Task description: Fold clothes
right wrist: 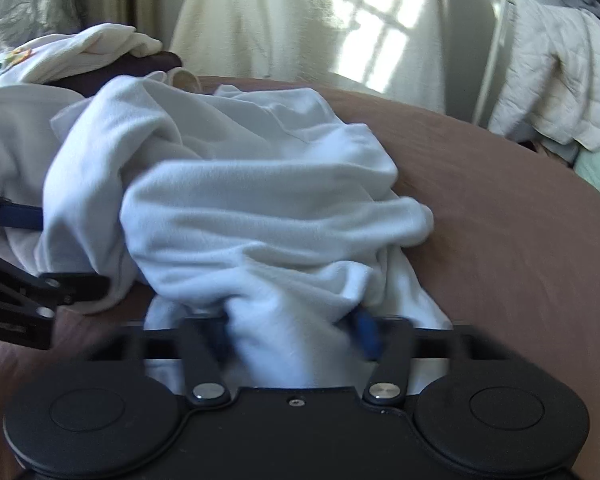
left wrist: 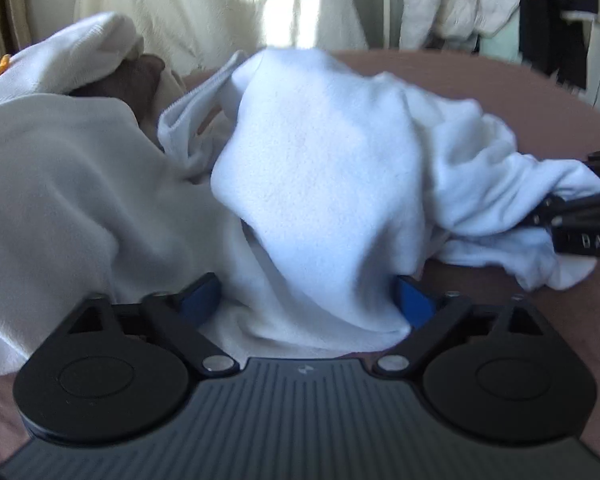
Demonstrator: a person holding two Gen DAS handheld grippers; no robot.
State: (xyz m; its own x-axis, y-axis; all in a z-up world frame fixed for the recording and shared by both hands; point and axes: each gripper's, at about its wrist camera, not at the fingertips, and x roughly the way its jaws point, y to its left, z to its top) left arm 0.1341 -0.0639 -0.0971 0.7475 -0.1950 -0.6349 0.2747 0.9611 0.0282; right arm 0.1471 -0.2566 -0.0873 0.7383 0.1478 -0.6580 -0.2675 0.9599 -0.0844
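Observation:
A crumpled pale blue-white garment (left wrist: 324,168) lies bunched on the brown bed cover (left wrist: 480,80). It also fills the middle of the right wrist view (right wrist: 236,200). My left gripper (left wrist: 308,304) has its blue pads (left wrist: 202,300) spread wide with a thick fold of the garment between them; the tips are buried in cloth. My right gripper (right wrist: 296,336) has its blue pads (right wrist: 366,334) either side of another bunch of the same garment, blurred by motion. The right gripper shows at the right edge of the left wrist view (left wrist: 572,216). The left gripper shows at the left edge of the right wrist view (right wrist: 24,256).
A pile of cream and white clothes (left wrist: 60,152) with a dark brown item (left wrist: 136,80) lies to the left of the garment. Bare brown cover (right wrist: 500,220) stretches to the right. Curtains (right wrist: 300,20) and hanging clothes (left wrist: 460,0) stand behind the bed.

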